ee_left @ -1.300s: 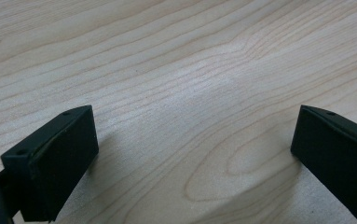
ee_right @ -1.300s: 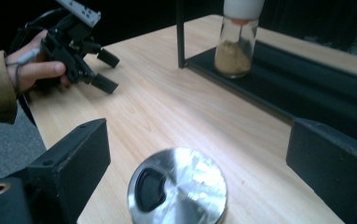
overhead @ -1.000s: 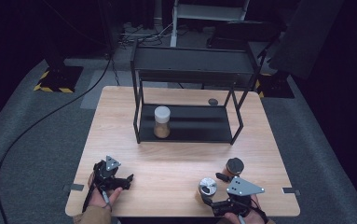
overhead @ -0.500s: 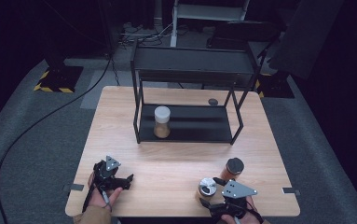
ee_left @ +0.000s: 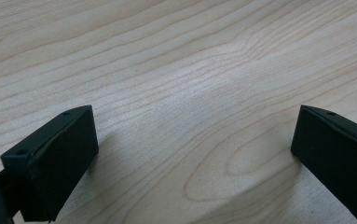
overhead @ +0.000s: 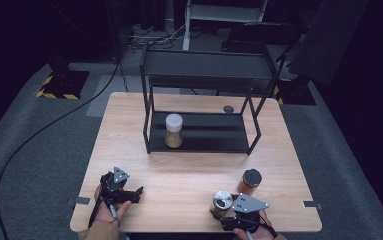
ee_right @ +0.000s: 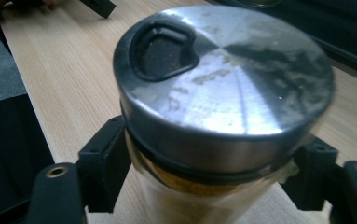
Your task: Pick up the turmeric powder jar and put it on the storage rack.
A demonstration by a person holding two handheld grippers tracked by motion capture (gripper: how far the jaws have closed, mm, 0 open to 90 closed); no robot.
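right tongs (ee_right: 213, 186) clamp a steel-lidded jar (ee_right: 223, 93) near the surface (overhead: 189, 185) front edge; its lid's pour hole shows up close. left tongs (ee_left: 190, 163) gape, empty, bare wood ahead. brown jar (overhead: 250, 181) just beside.

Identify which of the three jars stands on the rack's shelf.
The white-lidded jar; the silver-lidded jar and black-lidded jar stand on the table's near edge.
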